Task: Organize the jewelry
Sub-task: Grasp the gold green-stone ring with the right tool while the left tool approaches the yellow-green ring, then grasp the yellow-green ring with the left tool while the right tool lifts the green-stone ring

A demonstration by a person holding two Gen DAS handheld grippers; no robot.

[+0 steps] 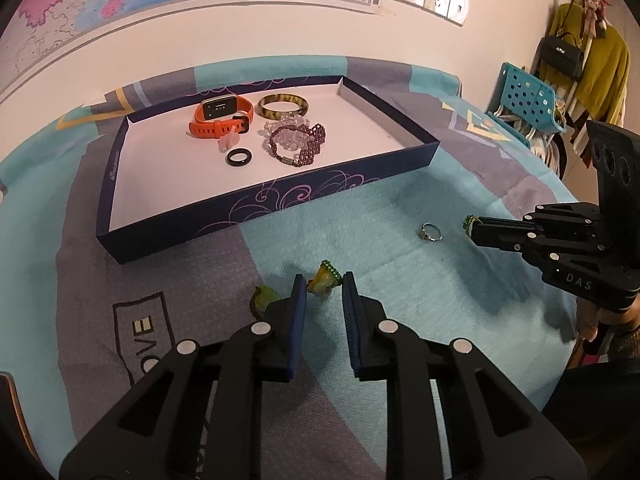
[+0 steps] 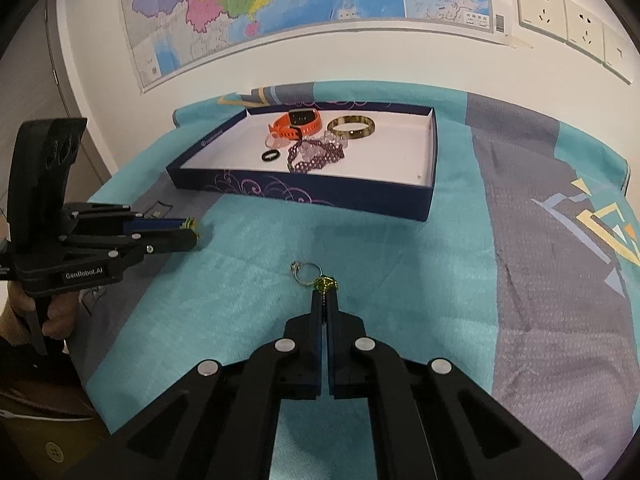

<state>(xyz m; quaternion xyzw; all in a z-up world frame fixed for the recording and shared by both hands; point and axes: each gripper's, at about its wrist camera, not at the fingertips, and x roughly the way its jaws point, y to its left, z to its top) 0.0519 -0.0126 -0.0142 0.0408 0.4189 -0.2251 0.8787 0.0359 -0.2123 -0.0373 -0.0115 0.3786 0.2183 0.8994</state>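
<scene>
Where legible: "GenRobot.AI" on left gripper (image 2: 191, 229)

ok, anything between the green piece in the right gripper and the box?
Nothing visible. The right gripper is shut on the green piece, and only bare cloth lies between it and the near wall of the box. The silver ring lies flat on the cloth just left of the tip.
</scene>
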